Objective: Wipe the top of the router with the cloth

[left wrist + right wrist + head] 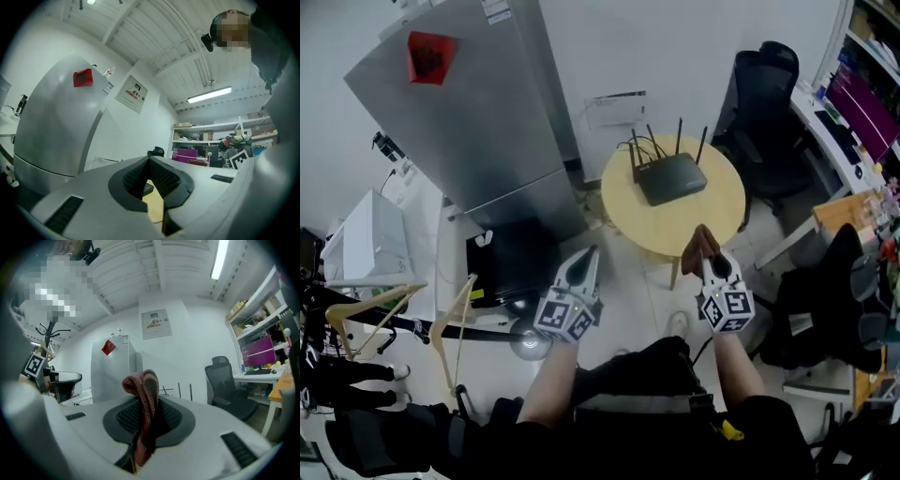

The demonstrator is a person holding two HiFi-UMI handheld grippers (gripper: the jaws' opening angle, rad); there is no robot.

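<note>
The black router [670, 176], antennas up, sits on a round yellow table [712, 220] ahead of me in the head view. My right gripper [710, 262] hovers at the table's near edge, shut on a brown knitted cloth [700, 246]. In the right gripper view the cloth [140, 383] folds over the tip of the right gripper [145, 404], with the router's antennas [179, 390] behind. My left gripper [584, 265] is left of the table, shut and holding nothing. Through the slit of the left gripper [150, 161] a corner of the router [147, 189] and the table [154, 208] show.
A tall grey refrigerator [459, 103] stands left of the table, with a black box [511, 262] at its foot. A black office chair [769, 84] and a desk with a monitor [853, 112] are at the right. Wooden hangers [375, 309] hang at the near left.
</note>
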